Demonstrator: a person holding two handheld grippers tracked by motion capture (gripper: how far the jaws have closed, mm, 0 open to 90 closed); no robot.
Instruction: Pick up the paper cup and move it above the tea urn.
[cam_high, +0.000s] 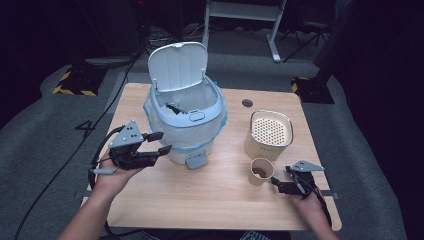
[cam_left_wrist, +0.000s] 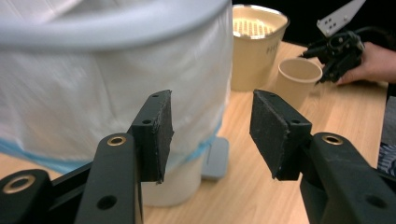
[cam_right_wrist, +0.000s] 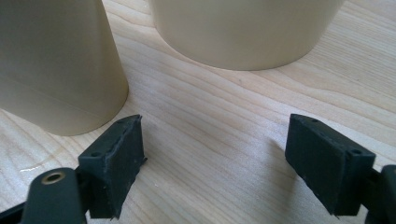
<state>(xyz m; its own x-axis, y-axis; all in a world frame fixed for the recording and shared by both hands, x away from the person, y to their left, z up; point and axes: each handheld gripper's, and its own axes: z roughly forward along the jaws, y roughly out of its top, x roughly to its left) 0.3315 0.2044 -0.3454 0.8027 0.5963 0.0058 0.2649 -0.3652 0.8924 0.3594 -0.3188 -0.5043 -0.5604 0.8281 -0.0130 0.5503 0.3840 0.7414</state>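
The paper cup (cam_high: 261, 171) stands upright on the wooden table (cam_high: 200, 195), near its right front part, just in front of the taller beige container (cam_high: 268, 134) with a perforated top. Its long axis is vertical and its open mouth points up; something brown lies at the bottom, but it is too small to say what it is. In the right gripper view the cup is cut off by the upper and left edge, so there only its lower wall and base are seen, and the container behind is also cut at the top. The right gripper (cam_high: 278, 184) rests low on the table just beside the cup, on its right side; its jaws stand apart with bare wood between them and they grasp nothing, the cup being left of the left pad (cam_right_wrist: 116, 163). The left gripper (cam_high: 159, 142) is held beside the white pedal bin (cam_high: 185, 122), whose lid stands open; its jaws are also apart and released, with no object between the pads. In the left gripper view the bin wall and its bag are very near and blurred, and the grey pedal (cam_left_wrist: 215, 158) is partly hidden behind one jaw. What lies inside the bin is hard to make out.
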